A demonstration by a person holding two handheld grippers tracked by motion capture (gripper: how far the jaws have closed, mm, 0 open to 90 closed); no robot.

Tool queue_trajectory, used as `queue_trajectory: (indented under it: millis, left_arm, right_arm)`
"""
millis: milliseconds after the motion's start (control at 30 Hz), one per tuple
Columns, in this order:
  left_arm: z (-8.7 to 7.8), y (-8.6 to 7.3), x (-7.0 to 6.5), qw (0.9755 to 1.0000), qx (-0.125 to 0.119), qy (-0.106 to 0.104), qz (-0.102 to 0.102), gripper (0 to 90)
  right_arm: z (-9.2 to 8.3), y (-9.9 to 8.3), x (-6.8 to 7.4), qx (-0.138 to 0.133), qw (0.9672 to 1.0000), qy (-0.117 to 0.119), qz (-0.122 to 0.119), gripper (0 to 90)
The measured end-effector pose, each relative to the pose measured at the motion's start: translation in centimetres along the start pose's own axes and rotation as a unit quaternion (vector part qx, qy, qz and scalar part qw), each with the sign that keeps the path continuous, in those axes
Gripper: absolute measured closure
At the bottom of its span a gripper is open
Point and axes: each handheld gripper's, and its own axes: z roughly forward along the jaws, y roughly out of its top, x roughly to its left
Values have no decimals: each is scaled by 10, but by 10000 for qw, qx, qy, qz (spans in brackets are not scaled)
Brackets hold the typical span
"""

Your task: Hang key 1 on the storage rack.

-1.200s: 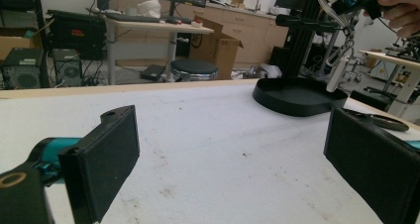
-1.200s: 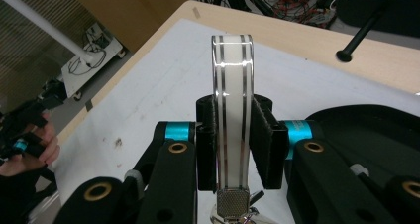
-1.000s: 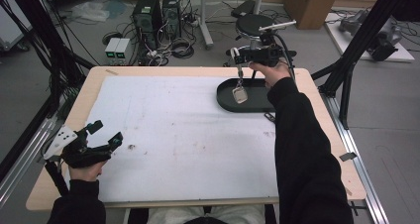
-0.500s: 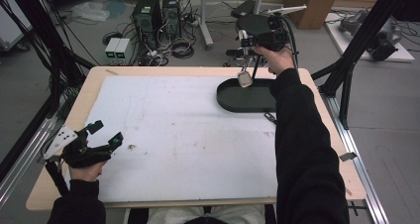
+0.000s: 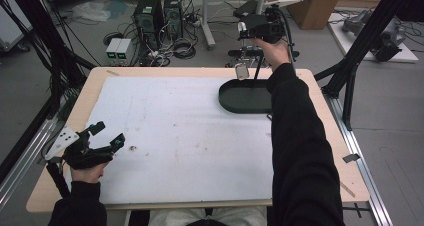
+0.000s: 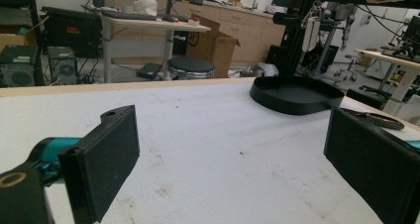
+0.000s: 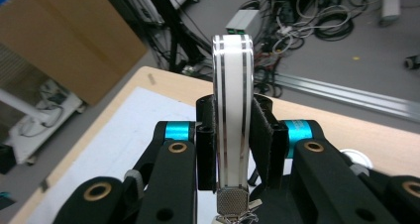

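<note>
My right gripper (image 5: pixel 242 56) is held high above the table's far edge, just beyond a black oval tray (image 5: pixel 226 95). It is shut on a flat white object (image 5: pixel 242 72) with silver stripes and a knurled metal cap, which hangs down from the jaws. In the right gripper view the object (image 7: pixel 233 100) stands edge-on, and the pads (image 7: pixel 265 137) press on both of its faces. My left gripper (image 5: pixel 107 133) rests at the near left of the white mat, open and holding nothing. In the left gripper view (image 6: pixel 233 149) the tray (image 6: pixel 295 92) lies far ahead, with the object (image 6: pixel 311 33) dangling above it.
A white mat (image 5: pixel 180 136) covers most of the wooden table. A small dark flat item (image 6: pixel 376 119) lies near the tray's right side. Behind the table are a black stand, computer cases (image 5: pixel 160 11) and cables on the floor. Black frame posts flank both sides.
My right gripper has lifted the white object from just above the tray and carried it up and toward the far edge. The left gripper has stayed put.
</note>
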Motion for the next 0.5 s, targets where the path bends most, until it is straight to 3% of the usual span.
queue_trajectory:
  millis: [100, 233, 500]
  left_arm:
    - [-1, 0, 0, 10000, 11, 6, -5, 74]
    - [-1, 0, 0, 10000, 2, -6, 6, 74]
    - [-2, 0, 0, 10000, -4, -2, -6, 74]
  right_arm:
    - [5, 1, -1, -132, 9999, 53, 90, 748]
    - [12, -1, -2, -70, 9998, -194, 72, 748]
    - [17, 0, -5, -384, 9988, -135, 262, 748]
